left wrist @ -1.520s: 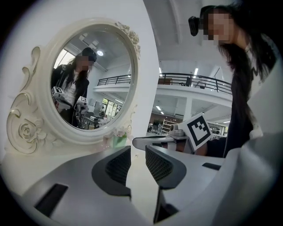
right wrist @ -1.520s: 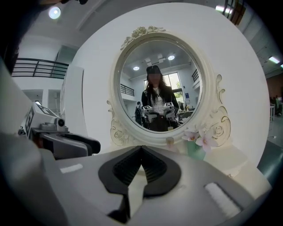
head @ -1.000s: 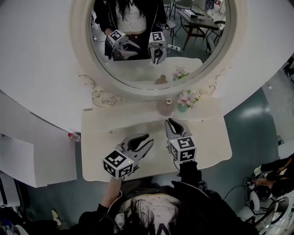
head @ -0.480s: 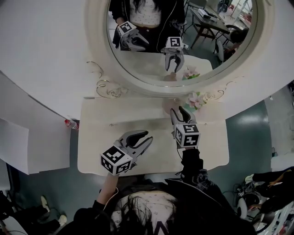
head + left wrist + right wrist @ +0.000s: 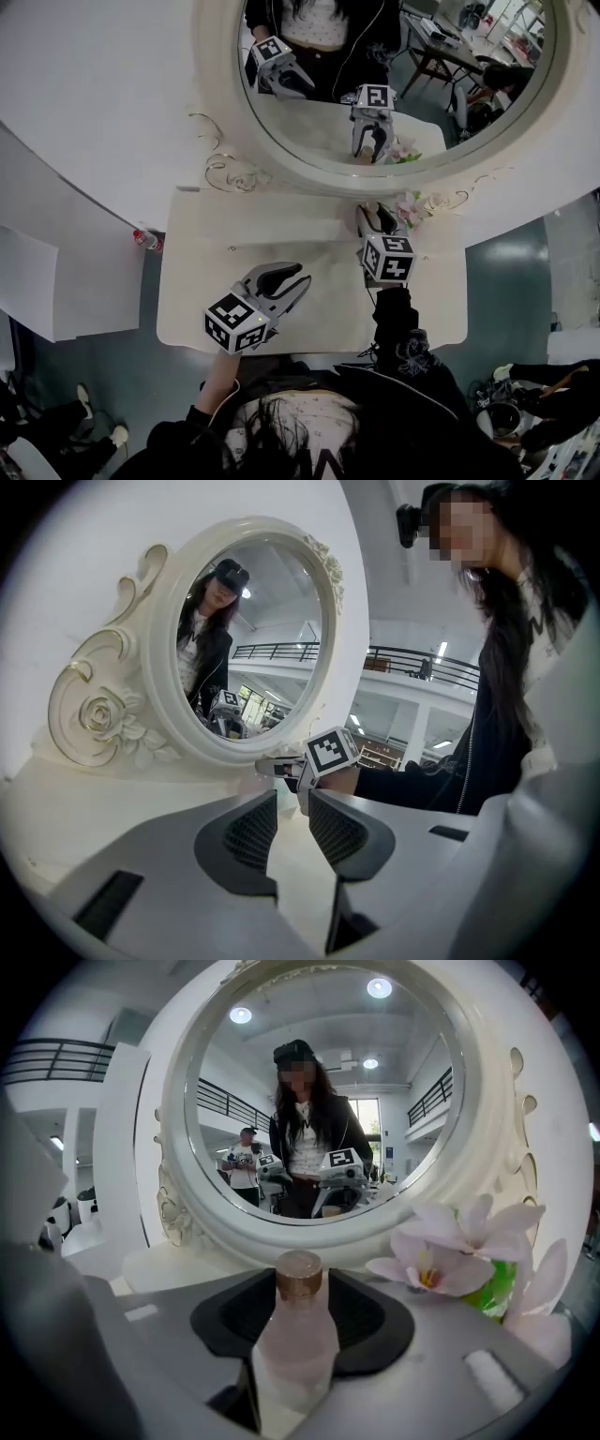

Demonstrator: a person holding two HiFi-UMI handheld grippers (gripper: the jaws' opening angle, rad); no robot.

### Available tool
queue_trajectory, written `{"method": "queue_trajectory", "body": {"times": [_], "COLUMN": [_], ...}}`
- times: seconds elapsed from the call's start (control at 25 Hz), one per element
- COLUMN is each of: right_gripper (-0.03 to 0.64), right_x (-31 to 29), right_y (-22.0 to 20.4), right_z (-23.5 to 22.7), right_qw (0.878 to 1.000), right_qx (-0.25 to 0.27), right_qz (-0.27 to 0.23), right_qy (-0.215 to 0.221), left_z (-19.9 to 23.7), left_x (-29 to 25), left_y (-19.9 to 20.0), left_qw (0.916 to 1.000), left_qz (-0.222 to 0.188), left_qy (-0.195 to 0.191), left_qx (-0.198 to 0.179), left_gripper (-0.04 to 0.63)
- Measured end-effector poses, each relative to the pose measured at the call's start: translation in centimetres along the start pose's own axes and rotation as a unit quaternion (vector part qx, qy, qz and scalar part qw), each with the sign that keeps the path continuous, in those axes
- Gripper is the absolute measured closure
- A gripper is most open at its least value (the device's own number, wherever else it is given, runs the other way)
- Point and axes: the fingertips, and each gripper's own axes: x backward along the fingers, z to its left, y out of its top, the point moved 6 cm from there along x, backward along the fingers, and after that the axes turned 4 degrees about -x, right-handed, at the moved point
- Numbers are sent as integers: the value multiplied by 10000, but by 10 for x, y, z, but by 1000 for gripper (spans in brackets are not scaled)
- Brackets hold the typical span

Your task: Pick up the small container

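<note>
The small container is a little bottle (image 5: 295,1349) of frosted, pale pink, see-through material, with a narrower neck and a flat round brownish-gold cap. It stands upright, cap on, at the lower middle of the right gripper view. There it sits between the two dark pads of the right gripper (image 5: 301,1290), which lie against its sides. In the head view I cannot make it out.

The left gripper (image 5: 289,275) hovered over the table, jaws a narrow gap apart and empty, its forearm bare. The right gripper (image 5: 380,216), on a dark-sleeved arm, reached forward, jaws closed on the small container (image 5: 298,1335).
</note>
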Motion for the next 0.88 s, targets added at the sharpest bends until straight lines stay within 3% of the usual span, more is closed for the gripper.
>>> {"method": "queue_trajectory", "body": {"times": [0.88], "right_gripper": [472], "right_x": [-8], "right_y": [1], "right_z": [-1], "right_qw": [9999], "right_qx": [-86], "right_qz": [11], "right_qy": [80], "left_z": [5], "left_x": [2], "left_y": [-2], "left_qw": [9999], "left_qz": [1], "left_qy": [93], "left_qx": [78], "left_gripper": [503]}}
